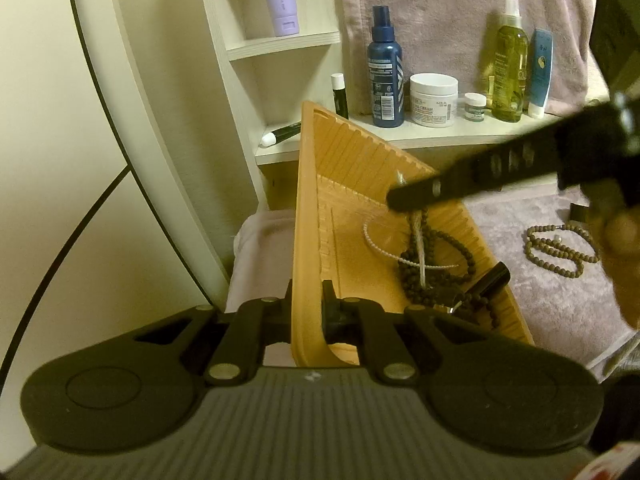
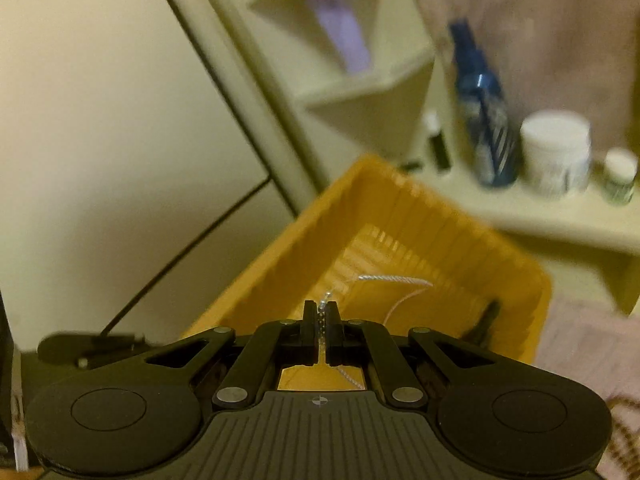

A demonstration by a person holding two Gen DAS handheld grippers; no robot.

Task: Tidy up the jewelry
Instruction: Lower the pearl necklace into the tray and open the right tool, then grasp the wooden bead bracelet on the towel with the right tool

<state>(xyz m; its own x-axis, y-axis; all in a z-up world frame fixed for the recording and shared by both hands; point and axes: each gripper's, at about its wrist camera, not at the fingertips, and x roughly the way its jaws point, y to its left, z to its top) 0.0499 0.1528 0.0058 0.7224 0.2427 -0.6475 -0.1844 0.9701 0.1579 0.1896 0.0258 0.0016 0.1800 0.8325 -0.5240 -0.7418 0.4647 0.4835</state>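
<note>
My right jaws are pinched tight on a thin silver chain [image 2: 322,322], so the right gripper [image 2: 320,314] is hanging over the open orange bin [image 2: 256,292] with the chain pinched between the pads and a pale loop of it curling out ahead above the bin's ribbed floor. My left jaws are clamped on the bin's near wall, one pad inside and one outside, so the left gripper [image 1: 306,300] is basically holding the bin [image 1: 306,216] tilted up on its side.

From the left camera the right gripper [image 1: 400,198] comes in from the right edge with the chain [image 1: 418,240] dangling straight down into the bin. Piled at the bin's low end: a dark bead necklace [image 1: 432,276], a thin white bead strand [image 1: 384,248] looping across it, and a small black tube [image 1: 490,280] leaning on the far wall.

Outside the bin, a brown bead necklace [image 1: 560,246] lies on the pinkish towel [image 1: 520,288], well apart from the bin, towards the right edge. Behind, along the shelf [image 1: 440,138]: a blue spray bottle [image 1: 385,72], a white cream jar [image 1: 433,98], a tiny jar [image 1: 475,106], a yellow oil bottle [image 1: 509,64] and a blue tube [image 1: 541,72].
</note>
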